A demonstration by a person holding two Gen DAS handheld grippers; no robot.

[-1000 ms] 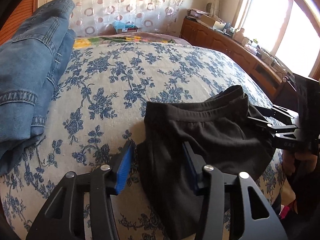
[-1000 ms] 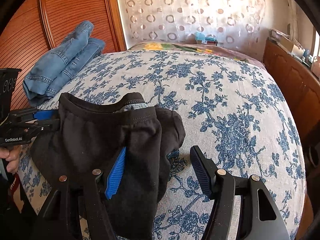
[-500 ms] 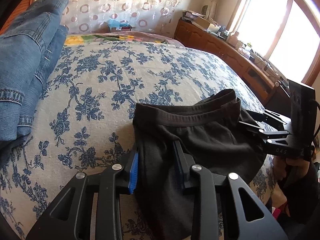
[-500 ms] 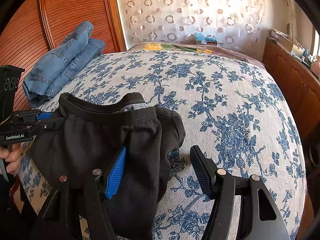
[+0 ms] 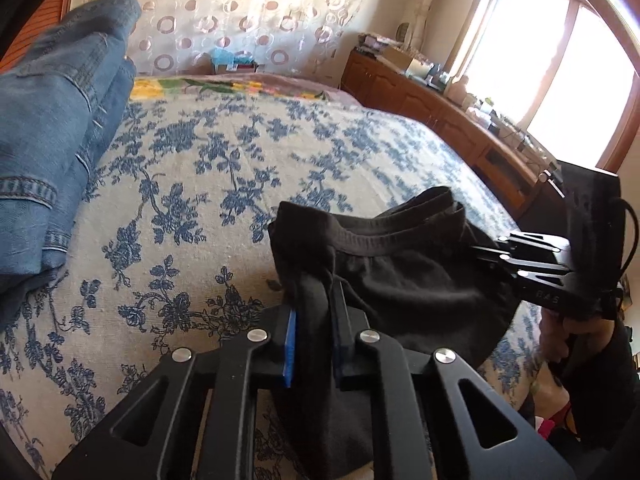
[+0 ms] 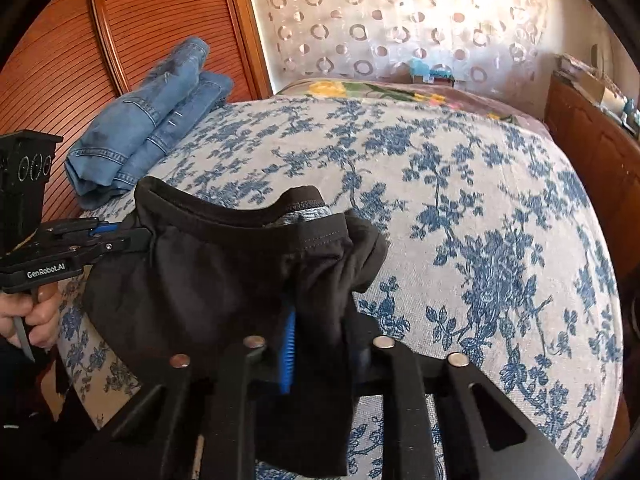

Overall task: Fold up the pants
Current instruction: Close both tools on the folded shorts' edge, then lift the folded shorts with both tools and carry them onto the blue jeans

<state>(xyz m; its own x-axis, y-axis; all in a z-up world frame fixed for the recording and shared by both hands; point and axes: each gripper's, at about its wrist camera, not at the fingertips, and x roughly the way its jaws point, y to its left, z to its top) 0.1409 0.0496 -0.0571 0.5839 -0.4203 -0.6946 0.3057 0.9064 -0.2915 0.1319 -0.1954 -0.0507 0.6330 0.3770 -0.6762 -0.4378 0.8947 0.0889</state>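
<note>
Left wrist view: left gripper (image 5: 314, 336) clamped on black pants (image 5: 400, 280) near waistband, near edge of floral bedspread (image 5: 200, 184). Right gripper (image 6: 320, 344) pinching opposite side of same pants (image 6: 224, 272). Folded jeans (image 6: 148, 124) far left, well apart.

A home bedroom: a bed (image 6: 460, 200) under a blue floral bedspread, a slatted wooden wardrobe door (image 6: 132, 28), a sheer curtain (image 6: 380, 16) with a ring pattern, a sunlit window (image 5: 552, 76), and a low wooden cabinet (image 5: 440, 116) cluttered with household items.
</note>
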